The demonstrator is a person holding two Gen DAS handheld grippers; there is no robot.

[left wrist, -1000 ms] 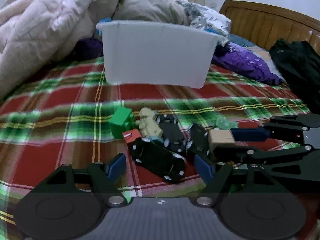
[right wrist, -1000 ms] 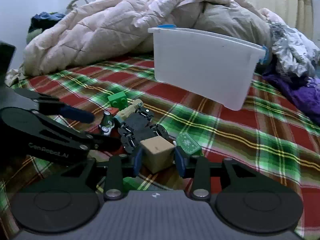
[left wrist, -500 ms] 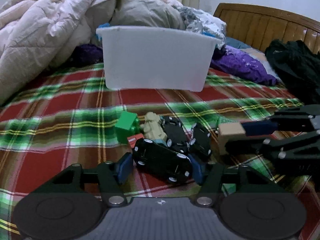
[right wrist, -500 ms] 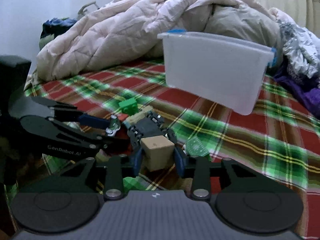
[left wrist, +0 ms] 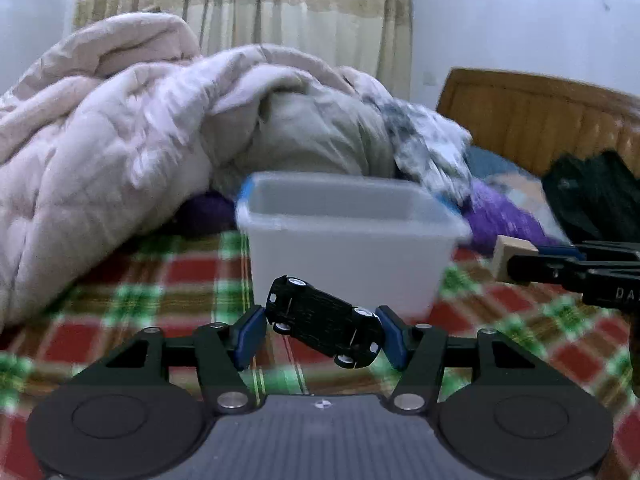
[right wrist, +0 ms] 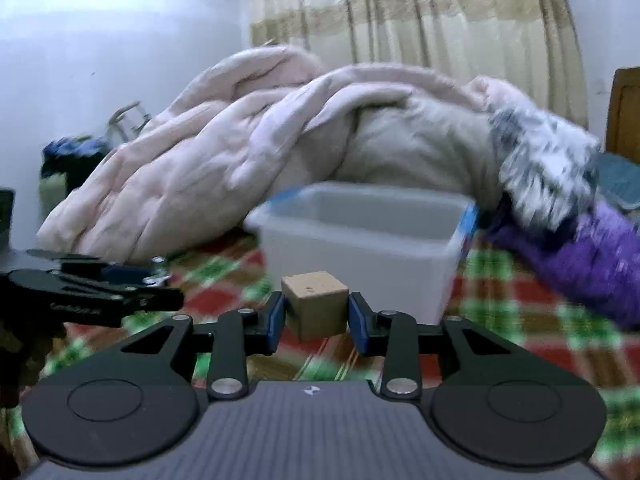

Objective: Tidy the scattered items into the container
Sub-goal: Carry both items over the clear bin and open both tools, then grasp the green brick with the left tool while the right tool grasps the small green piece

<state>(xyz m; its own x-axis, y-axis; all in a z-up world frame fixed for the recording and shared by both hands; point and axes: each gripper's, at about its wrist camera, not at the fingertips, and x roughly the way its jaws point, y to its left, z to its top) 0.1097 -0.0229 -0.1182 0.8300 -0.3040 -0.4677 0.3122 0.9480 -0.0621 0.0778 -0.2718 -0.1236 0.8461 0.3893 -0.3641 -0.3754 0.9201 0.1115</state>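
Observation:
My left gripper (left wrist: 322, 334) is shut on a black toy car (left wrist: 323, 326) and holds it tilted in the air in front of the white plastic container (left wrist: 344, 252). My right gripper (right wrist: 316, 316) is shut on a tan wooden cube (right wrist: 315, 306), also lifted, just short of the container (right wrist: 364, 248). The right gripper with the cube (left wrist: 512, 254) shows at the right of the left wrist view. The left gripper (right wrist: 156, 280) shows at the left of the right wrist view. The other scattered toys are out of view.
The container stands open on the red and green plaid bedspread (left wrist: 152, 300). A bunched pink quilt (left wrist: 120, 152) lies behind and left of it. A purple cloth (right wrist: 580, 256) and a black garment (left wrist: 592, 192) lie to the right, by the wooden headboard (left wrist: 540, 120).
Both grippers have risen off the bed with their objects and tipped up toward the container. The left gripper closed on the black car. The toy pile has dropped out of view.

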